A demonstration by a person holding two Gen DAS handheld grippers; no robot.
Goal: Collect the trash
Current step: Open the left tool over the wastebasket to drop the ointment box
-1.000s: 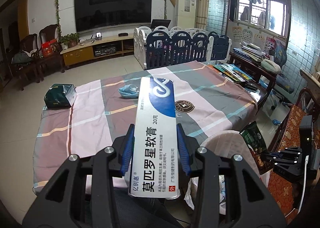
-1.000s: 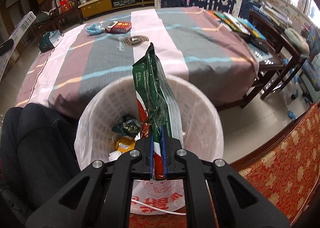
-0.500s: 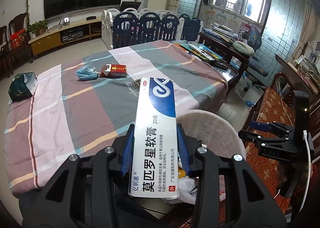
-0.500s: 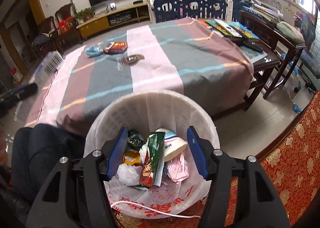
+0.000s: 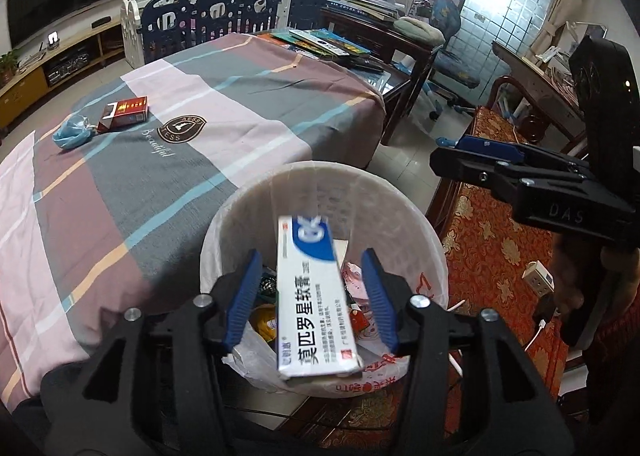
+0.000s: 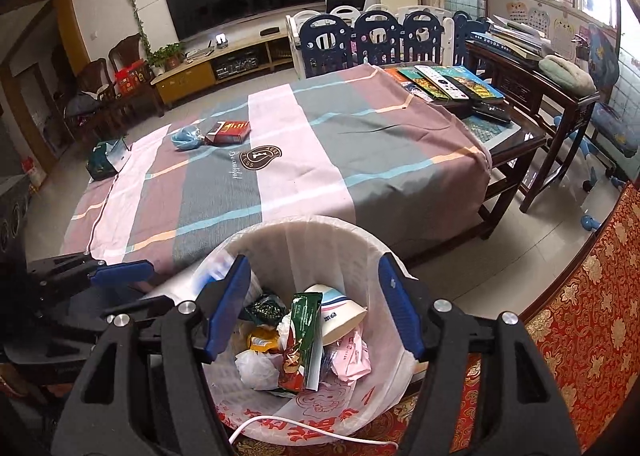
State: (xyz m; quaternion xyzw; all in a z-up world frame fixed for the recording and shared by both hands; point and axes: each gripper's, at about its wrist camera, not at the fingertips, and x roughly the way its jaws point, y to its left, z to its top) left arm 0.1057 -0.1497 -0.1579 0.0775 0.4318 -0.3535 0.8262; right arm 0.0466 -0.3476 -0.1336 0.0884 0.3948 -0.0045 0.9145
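Note:
A white-and-blue ointment box [image 5: 312, 296] hangs loose between the fingers of my left gripper [image 5: 311, 256], whose jaws are opening; gaps show on both sides of the box. It is right above the white lined bin [image 5: 400, 196]. My right gripper [image 6: 314, 260] hovers over the same bin [image 6: 360, 232], its jaws still opening with nothing between them. The green snack wrapper [image 6: 304, 336] lies in the bin among a paper cup and other rubbish. Each gripper also shows in the other's view: the right gripper [image 5: 480, 152] and the left gripper [image 6: 120, 272].
On the striped tablecloth [image 6: 320, 160] lie a red cigarette pack [image 6: 230, 130], a crumpled blue mask [image 6: 186, 138] and a dark green bag [image 6: 106, 158]. Books and remotes [image 6: 444, 84] sit at the far right corner. A red patterned seat [image 6: 580, 316] is at right.
My left gripper swung from above the table to over the bin, tipped down and let go of the box. My right gripper spread its jaws, dropped the green wrapper into the bin and rose slightly.

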